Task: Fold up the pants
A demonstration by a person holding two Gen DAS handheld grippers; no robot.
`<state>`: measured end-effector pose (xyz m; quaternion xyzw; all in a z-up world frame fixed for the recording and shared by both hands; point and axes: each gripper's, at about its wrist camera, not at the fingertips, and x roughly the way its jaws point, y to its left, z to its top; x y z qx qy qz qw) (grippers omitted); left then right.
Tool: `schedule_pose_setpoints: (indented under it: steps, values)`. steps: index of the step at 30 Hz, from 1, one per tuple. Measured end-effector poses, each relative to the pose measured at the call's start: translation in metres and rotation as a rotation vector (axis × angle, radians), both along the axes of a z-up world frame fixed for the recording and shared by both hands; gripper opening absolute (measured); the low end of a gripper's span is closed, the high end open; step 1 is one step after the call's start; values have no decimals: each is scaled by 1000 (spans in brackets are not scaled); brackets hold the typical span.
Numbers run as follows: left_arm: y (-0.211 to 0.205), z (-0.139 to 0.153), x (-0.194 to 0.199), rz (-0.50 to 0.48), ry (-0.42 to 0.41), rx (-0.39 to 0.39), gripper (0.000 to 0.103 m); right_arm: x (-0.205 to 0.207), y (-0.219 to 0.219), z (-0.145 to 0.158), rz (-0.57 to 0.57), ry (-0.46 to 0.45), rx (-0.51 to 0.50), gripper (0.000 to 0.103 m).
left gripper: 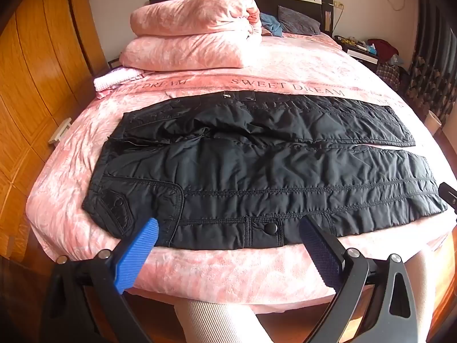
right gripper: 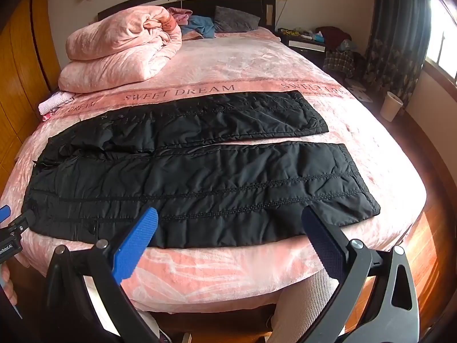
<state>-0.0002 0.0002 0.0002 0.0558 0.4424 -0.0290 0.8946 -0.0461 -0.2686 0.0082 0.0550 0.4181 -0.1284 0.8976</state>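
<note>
Pants (left gripper: pixel 257 171), black and quilted, are seen from the left wrist view spread flat across the bed (left gripper: pixel 228 271), near its foot edge, with the waistband to the left and both legs run out to the right. A narrow strip of pink cover is left showing between the two legs. The left tool (left gripper: pixel 228 228) is held just short of the near edge of the pants, by the snap pocket (left gripper: pixel 264 230); its jaws are spread wide and nothing is gripped between them. Beyond the pants, toward the headboard, a folded pink duvet (left gripper: pixel 194 37) is stacked.

Over to the right wrist view: the same pants (right gripper: pixel 200 185) are shown with the leg cuffs off to the right, the nearer leg lying closest to the bed's foot edge (right gripper: pixel 228 280). The right tool (right gripper: pixel 230 220) is poised over that near hem, jaws fully apart, empty. The left tool (right gripper: pixel 5 213) is glimpsed at the waistband end of the pants.

The fabric is judged light, padded and soft, with a slick shell likely to slide and to spring back from a crease. A hold is best taken at the stitched waistband and at the cuff hem of the nearer leg, where the layers are firmest, so that leg can be carried over onto the far one.
</note>
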Motion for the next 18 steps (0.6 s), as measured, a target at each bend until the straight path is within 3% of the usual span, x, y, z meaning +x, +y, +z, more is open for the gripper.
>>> schedule_pose_setpoints:
  steps: [18]
  values:
    - [-2,-1,1,-3,4,5,99,1,-1,-2,-1,5,1,101]
